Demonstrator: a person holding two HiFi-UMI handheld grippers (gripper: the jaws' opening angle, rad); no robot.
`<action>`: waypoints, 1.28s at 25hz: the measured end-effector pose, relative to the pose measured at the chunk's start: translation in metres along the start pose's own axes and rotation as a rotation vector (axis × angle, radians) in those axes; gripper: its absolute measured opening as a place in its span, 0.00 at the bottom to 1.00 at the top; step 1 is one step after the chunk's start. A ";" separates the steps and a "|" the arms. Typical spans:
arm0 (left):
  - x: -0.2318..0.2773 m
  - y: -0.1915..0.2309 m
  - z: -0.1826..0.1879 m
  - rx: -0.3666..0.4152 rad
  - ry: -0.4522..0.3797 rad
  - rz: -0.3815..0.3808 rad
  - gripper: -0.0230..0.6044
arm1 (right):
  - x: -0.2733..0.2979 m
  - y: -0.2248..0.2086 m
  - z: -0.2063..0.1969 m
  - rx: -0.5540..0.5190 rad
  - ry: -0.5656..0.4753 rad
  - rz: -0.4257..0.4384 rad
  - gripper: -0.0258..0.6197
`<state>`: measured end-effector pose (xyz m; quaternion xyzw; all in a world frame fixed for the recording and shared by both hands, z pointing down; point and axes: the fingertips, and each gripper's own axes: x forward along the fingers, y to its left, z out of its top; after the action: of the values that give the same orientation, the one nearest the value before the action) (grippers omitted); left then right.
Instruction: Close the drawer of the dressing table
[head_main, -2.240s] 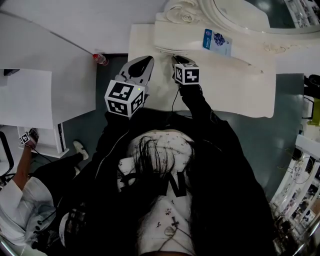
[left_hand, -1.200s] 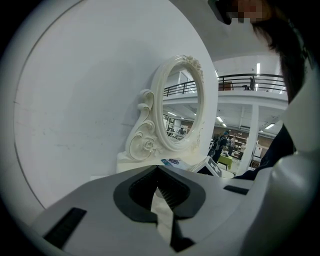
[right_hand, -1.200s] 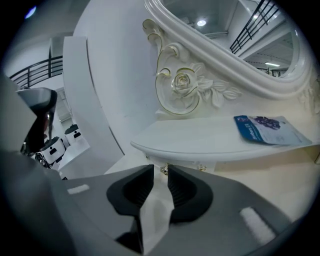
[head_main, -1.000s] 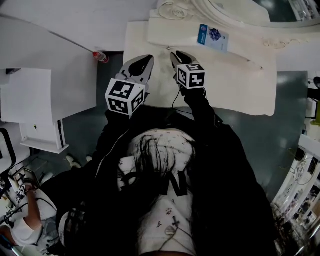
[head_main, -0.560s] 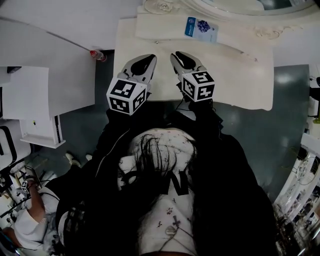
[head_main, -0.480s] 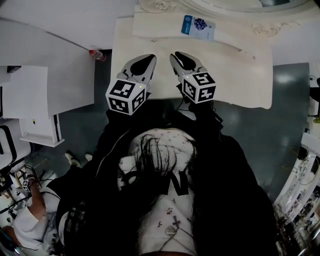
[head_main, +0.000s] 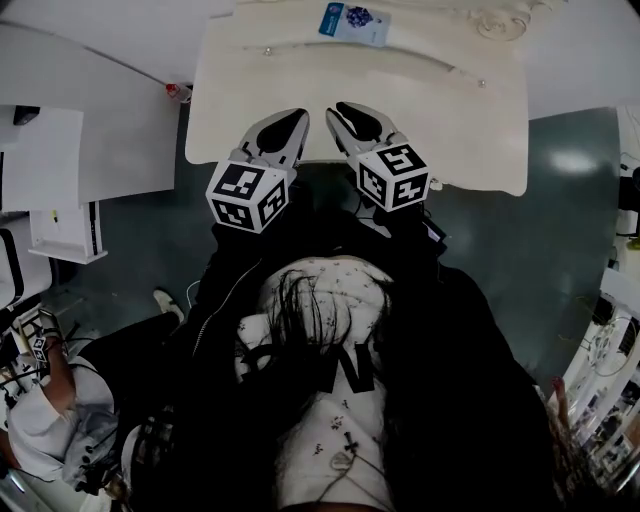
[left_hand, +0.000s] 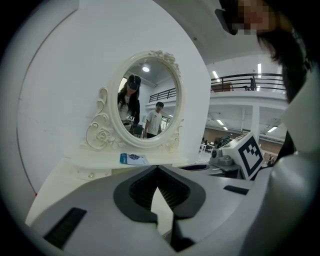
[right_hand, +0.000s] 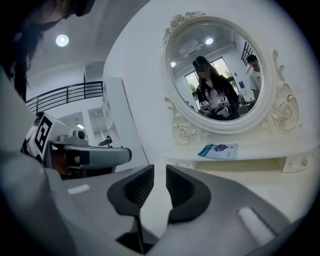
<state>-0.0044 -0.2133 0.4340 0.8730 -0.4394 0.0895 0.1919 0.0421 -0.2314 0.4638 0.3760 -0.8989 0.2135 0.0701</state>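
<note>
While both grippers hover side by side above the front edge of the dressing table (head_main: 470, 130), neither holds anything. The left gripper (head_main: 288, 125) has its fingers drawn together, tips touching. The right gripper (head_main: 352, 118) shows a narrow gap between its fingers, and only the table's cream top appears through it. At the back of the dressing table stands an oval mirror (left_hand: 146, 100) in a scrolled white frame. On the low shelf (head_main: 440, 50) at the mirror's foot lies a blue-and-white leaflet (head_main: 354, 22). Two small knobs (head_main: 267, 50) sit on that shelf's front face. The drawer itself cannot be made out under the top's front edge.
</note>
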 end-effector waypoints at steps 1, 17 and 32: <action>-0.002 -0.010 -0.005 -0.007 -0.003 0.008 0.03 | -0.009 0.002 -0.003 -0.007 0.003 0.014 0.17; -0.041 -0.081 -0.026 0.016 0.002 0.079 0.03 | -0.080 0.038 -0.025 0.012 -0.026 0.107 0.16; -0.139 -0.094 -0.060 0.040 -0.007 0.009 0.03 | -0.109 0.128 -0.061 0.011 -0.036 0.028 0.13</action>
<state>-0.0119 -0.0357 0.4189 0.8750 -0.4420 0.0959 0.1724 0.0267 -0.0538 0.4453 0.3677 -0.9040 0.2125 0.0489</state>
